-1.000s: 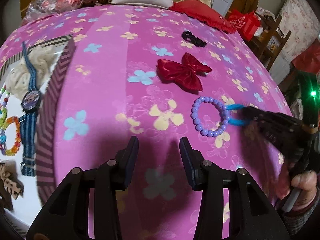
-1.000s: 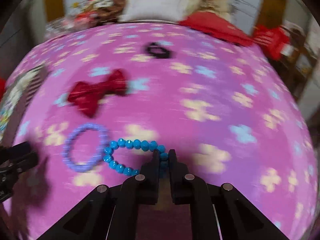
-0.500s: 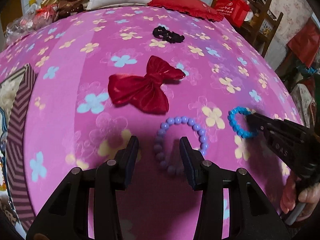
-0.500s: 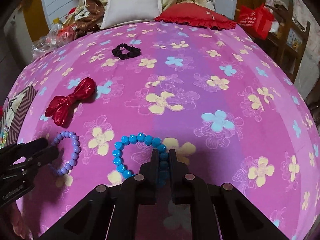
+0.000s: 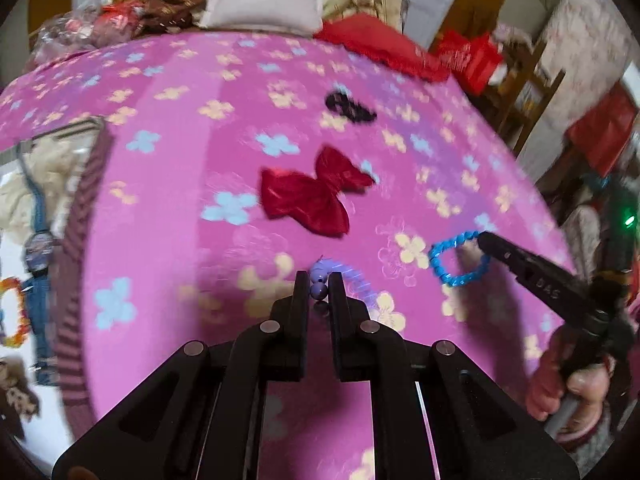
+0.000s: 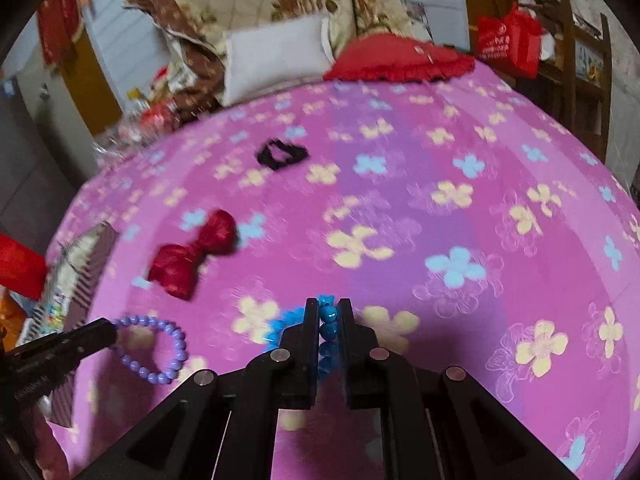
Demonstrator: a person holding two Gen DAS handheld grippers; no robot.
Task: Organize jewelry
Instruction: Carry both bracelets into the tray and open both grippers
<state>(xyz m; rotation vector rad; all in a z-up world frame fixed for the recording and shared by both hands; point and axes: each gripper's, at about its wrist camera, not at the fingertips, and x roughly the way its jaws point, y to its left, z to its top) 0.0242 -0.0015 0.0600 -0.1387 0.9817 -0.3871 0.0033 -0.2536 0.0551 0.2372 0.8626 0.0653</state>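
Pink flowered bed [image 5: 168, 184] carries a red bow [image 5: 316, 196]. The left hand-held gripper [image 5: 319, 280] has just closed, clamping the purple bead bracelet [image 6: 160, 344]; the right hand-held gripper [image 6: 328, 308] pinches the blue bead bracelet [image 5: 456, 260], both above the bedspread.

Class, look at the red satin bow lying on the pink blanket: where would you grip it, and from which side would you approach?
Grip the red bow at its narrow centre knot, coming down from above with the fingers straddling the pinch. It lies flat on the blanket, so its wide soft loops would probably just crumple or slip.
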